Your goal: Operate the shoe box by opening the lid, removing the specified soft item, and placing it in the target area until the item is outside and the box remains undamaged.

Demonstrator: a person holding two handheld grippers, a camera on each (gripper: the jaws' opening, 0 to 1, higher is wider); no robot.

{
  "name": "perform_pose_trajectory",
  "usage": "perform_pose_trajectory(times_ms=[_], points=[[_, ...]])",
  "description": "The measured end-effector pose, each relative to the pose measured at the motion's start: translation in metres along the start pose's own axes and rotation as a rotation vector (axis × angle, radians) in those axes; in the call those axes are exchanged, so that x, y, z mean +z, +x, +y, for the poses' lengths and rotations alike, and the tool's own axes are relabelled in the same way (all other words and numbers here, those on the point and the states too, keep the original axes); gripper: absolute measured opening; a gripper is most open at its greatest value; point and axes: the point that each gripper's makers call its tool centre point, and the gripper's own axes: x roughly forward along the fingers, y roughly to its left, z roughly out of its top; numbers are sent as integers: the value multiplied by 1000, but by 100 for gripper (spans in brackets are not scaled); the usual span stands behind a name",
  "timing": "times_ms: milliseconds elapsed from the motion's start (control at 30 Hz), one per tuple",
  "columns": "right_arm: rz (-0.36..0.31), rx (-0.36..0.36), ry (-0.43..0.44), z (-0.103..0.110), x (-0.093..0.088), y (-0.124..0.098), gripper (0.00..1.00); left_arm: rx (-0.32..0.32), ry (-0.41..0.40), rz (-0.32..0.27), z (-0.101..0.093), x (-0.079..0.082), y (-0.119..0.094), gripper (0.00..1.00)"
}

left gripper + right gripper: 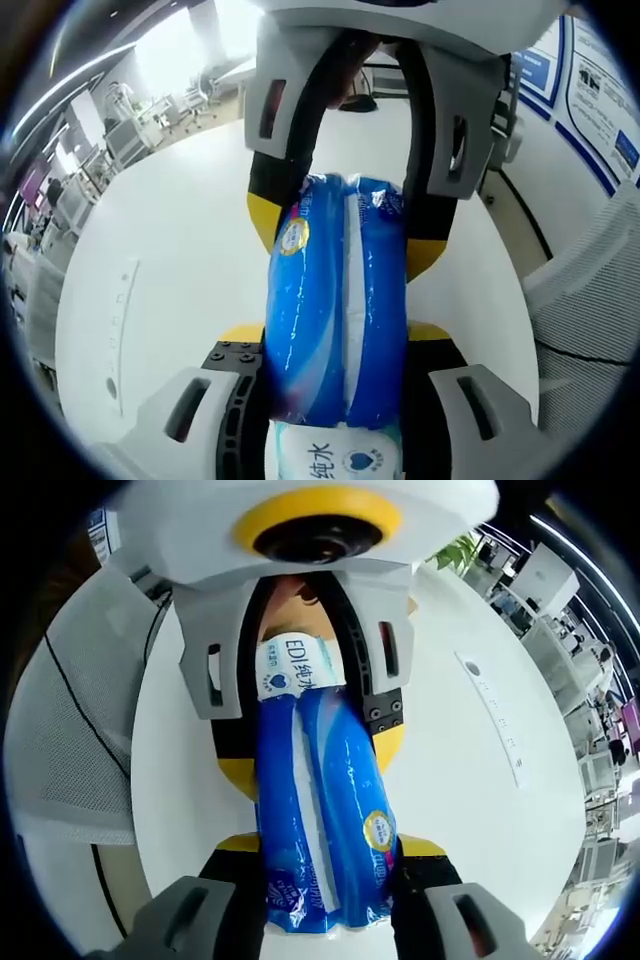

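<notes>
Blue wipes pack (335,310) held in air above white table (160,300), pinched end to end: left gripper (335,345) and right gripper (325,855) both clamp it. Risk: uneven pull tears soft wrapper, or pack slips out.

A large open-plan office or lab. Rows of desks (130,135) recede under bright ceiling lights. Blue posters (590,110) line one wall beside a white surface (170,290).
</notes>
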Motion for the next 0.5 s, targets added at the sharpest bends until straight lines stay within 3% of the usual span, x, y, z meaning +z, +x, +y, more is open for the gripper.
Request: perform_pose_trajectory(times_ms=[300, 500], points=[[26, 8, -16, -2, -10, 5, 46, 11, -25, -2, 2, 1, 14, 49], [30, 14, -18, -2, -12, 12, 46, 13, -36, 3, 8, -6, 24, 50]])
